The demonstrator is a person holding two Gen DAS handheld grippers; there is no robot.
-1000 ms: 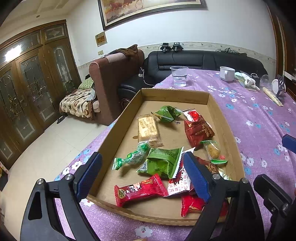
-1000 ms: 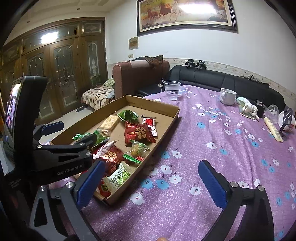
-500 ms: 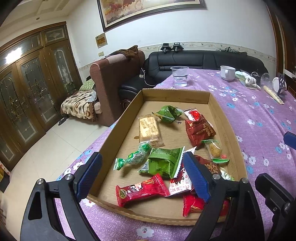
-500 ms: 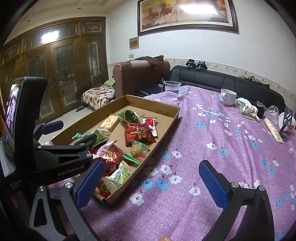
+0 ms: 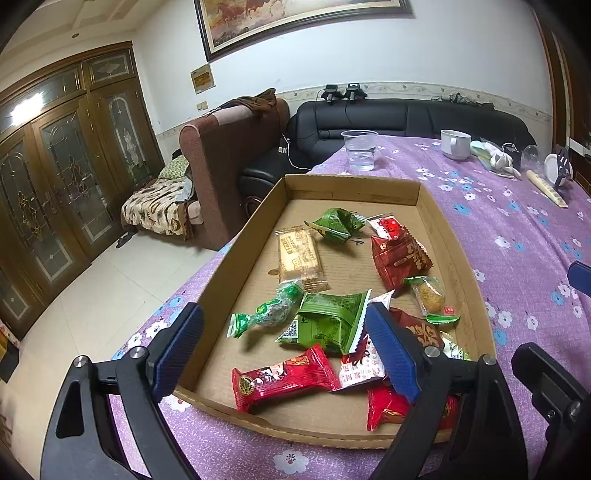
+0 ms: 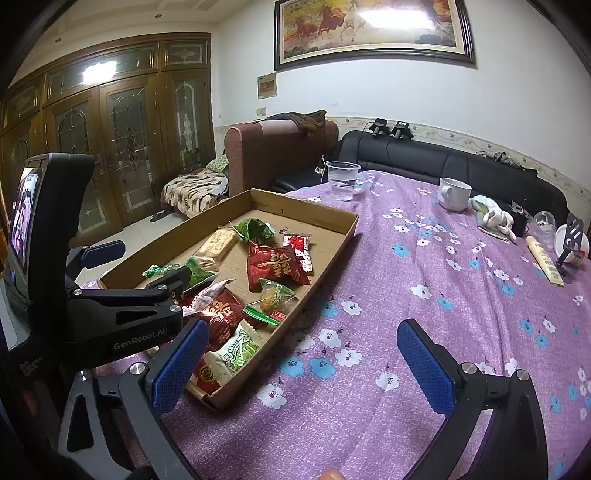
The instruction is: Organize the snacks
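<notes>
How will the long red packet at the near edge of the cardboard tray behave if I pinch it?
The long red packet has glossy film, so it will probably be slippery and crinkle under the pads. It looks flat and small, likely light. It lies loose on the tray floor, so a push would probably slide it, not roll it.

Beyond me, a purple flowered tablecloth [image 6: 424, 314], a plastic cup of water [image 6: 342, 181], a white mug [image 6: 454, 192], my view of a black sofa [image 5: 406, 114], a brown armchair [image 6: 273, 155], a horse painting [image 6: 373, 29], wooden doors [image 6: 122, 147]
</notes>
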